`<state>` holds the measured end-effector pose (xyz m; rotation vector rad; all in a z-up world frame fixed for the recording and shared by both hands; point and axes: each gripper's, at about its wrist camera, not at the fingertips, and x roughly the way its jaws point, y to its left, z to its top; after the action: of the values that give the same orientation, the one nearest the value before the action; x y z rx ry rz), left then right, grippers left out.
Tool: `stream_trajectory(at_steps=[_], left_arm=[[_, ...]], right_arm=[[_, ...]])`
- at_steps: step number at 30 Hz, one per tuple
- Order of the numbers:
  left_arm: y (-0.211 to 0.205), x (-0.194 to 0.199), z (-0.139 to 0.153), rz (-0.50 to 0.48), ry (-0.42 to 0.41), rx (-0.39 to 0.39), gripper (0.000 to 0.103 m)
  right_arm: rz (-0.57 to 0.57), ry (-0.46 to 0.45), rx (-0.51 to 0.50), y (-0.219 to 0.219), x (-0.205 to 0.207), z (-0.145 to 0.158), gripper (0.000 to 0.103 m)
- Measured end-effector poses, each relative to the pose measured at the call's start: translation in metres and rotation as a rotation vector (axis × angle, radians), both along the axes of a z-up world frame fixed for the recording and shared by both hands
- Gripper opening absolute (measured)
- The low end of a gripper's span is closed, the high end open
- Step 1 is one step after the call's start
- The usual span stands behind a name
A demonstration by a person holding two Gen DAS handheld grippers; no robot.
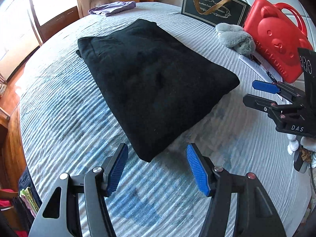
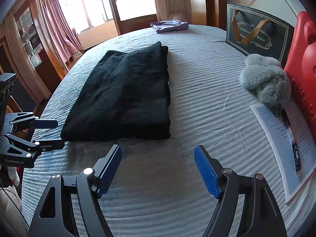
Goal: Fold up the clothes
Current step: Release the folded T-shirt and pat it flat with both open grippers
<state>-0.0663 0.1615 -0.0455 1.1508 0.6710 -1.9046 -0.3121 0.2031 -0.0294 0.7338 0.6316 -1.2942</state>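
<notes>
A black garment (image 1: 150,83) lies folded into a thick rectangle on the striped grey-blue bed cover (image 1: 79,118); it also shows in the right wrist view (image 2: 126,98). My left gripper (image 1: 157,148) is open and empty, just short of the garment's near corner. My right gripper (image 2: 158,150) is open and empty, a little in front of the garment's near edge. The right gripper also shows at the right of the left wrist view (image 1: 254,92), and the left gripper shows at the left of the right wrist view (image 2: 57,134). A folded purple garment (image 2: 169,26) lies at the far end of the bed.
A red bear-shaped case (image 1: 276,41), a dark gift bag (image 1: 213,6), a grey plush toy (image 2: 266,79) and a printed sheet with a keyring strap (image 2: 286,138) sit along the bed's right side. Wooden floor and curtains lie to the left.
</notes>
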Motion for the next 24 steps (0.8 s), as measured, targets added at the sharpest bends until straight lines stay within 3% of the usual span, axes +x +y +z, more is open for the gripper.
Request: stream_trajectory(at_steps=[9, 17, 24], left_arm=[[0.006, -0.003, -0.01, 0.154, -0.027, -0.053, 0.063], [0.003, 0.002, -0.021, 0.227, -0.056, -0.107, 0.063], [-0.002, 0.0, -0.026, 0.291, -0.028, -0.126, 0.066]], right_arm=[[0.143, 0.012, -0.061, -0.012, -0.007, -0.005, 0.075], [0.256, 0.034, -0.051, -0.028, 0.0, -0.014, 0.075], [0.313, 0.07, -0.029, -0.035, 0.009, -0.025, 0.075]])
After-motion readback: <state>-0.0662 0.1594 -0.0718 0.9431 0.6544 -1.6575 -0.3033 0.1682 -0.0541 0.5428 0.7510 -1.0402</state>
